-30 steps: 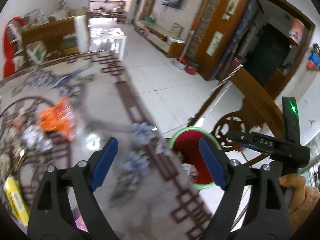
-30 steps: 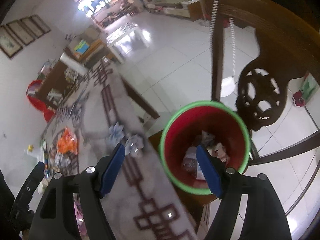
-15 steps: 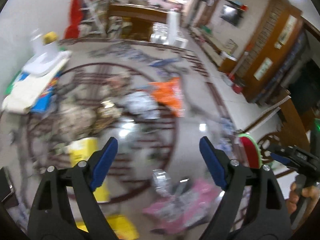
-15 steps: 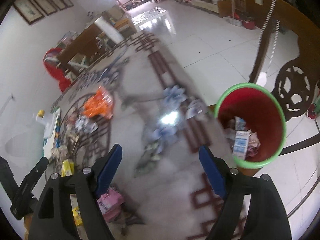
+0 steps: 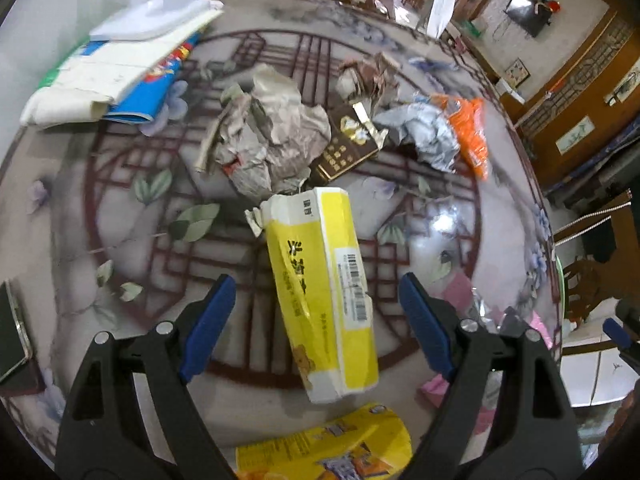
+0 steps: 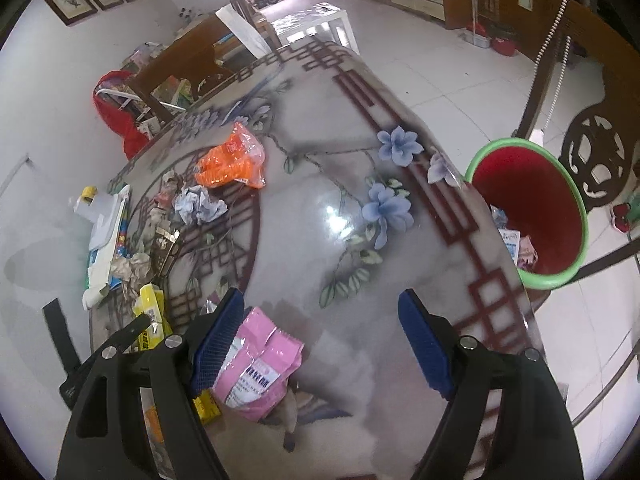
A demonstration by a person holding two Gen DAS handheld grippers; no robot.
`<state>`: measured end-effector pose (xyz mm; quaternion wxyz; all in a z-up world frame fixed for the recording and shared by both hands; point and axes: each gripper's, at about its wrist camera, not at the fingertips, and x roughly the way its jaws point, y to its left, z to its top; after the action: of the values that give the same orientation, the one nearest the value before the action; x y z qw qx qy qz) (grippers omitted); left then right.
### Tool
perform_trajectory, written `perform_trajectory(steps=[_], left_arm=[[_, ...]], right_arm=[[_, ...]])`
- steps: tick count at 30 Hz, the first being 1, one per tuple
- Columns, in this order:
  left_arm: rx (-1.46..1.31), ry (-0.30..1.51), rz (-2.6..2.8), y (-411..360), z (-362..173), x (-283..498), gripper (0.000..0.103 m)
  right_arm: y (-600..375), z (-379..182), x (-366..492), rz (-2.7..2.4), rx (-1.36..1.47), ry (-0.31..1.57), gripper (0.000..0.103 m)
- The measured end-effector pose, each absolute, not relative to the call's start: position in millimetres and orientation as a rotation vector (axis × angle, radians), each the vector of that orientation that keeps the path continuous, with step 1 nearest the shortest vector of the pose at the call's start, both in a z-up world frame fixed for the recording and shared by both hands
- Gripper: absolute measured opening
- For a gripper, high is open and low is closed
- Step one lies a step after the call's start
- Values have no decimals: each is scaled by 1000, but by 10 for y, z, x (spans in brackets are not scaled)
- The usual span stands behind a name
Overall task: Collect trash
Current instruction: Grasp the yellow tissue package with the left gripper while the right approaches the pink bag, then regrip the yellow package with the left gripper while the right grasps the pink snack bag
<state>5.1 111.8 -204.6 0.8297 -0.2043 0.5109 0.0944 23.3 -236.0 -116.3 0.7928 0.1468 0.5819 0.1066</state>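
Observation:
My left gripper [image 5: 316,316] hangs open over a yellow and white tissue pack [image 5: 324,292] that lies between its fingers, untouched. Beyond it lie crumpled grey paper [image 5: 272,136], a dark brown carton [image 5: 348,146], a pale blue wad [image 5: 424,132] and an orange wrapper [image 5: 470,128]. My right gripper [image 6: 320,340] is open over the table, and a pink pouch [image 6: 260,364] lies by its left finger without being pinched. The red bin with a green rim [image 6: 532,208] stands off the table's right edge with some trash inside.
The round patterned table [image 6: 360,256] has a glossy top. A stack of papers and a blue booklet [image 5: 116,76] lies at its far left, and a phone [image 5: 12,332] rests at the left edge. A carved wooden chair [image 6: 592,152] stands behind the bin. Another yellow packet [image 5: 328,448] lies nearest me.
Both grippers swung away from the bin and back over the table. The left one dropped low over the yellow tissue pack; the right one now looks down at the pink pouch.

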Motion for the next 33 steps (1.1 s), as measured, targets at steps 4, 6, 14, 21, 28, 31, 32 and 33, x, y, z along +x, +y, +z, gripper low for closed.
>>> perform_trajectory(steps=[4,6,14,21,28,31,32,33], left_arm=[[-424,1132,168,1127,-2182,159,68],[-435,1147,144,1146,-2236,175,51],[-423,1110,78,1193,-2092,45,35],[-375,1041,69,1271,-1807,-121,36],[-358,1021,45,1240,-1716,-151,36],[-355,1026,34,1215,-1713,-142,36],[-353,1026,30,1207,-1712,-141,36],[-352,1027,25,1199,-1710,-138,36]], right_arm=[[-2342,-1150,110,197,328,1249,77],[-2327,-1151,65,184,331,1250,77],[-2129,-1179,-6,186,318,1263,77],[-1814,-1271,33,241,280,1313,82],[-1591,-1652,-96,251,372,1480,82],[-1480,-1740,-135,272,391,1521,82],[-1429,-1753,-139,281,378,1524,82],[-1360,-1779,-142,291,350,1527,84]])
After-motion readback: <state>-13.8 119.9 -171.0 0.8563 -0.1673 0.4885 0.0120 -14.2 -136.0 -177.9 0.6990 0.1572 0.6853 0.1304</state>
